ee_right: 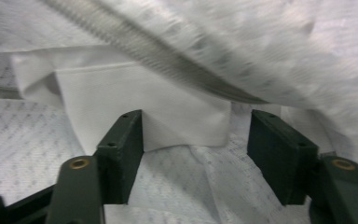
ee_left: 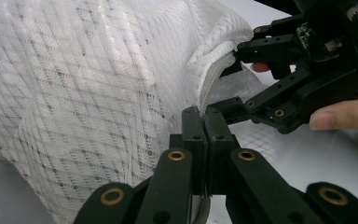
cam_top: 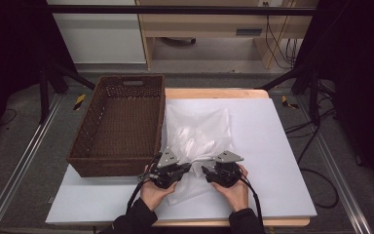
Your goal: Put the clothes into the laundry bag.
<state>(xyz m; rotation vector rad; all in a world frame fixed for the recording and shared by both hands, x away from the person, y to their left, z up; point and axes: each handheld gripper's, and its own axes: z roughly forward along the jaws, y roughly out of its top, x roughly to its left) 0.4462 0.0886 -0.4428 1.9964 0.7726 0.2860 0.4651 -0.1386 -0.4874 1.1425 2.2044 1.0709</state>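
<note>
On the white tabletop (cam_top: 272,146) we see a brown wicker basket (cam_top: 119,124) at the left, with nothing inside. Right of it lies a white mesh bag (cam_top: 199,134). The left gripper (cam_top: 175,170) pinches its zipper edge (ee_left: 207,88); the right gripper (cam_top: 208,171) stands apart around the fabric.

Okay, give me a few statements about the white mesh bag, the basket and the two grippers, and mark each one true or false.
1. The left gripper is shut on the zipper edge of the white mesh bag. True.
2. The right gripper is clamped tight on the bag. False: its jaws stand apart, with white fabric between them but not pressed.
3. The bag lies inside the brown wicker basket. False: it lies on the white table surface, to the right of the basket.
4. The basket holds nothing. True.
5. Both grippers are at the near end of the bag. True.
</note>
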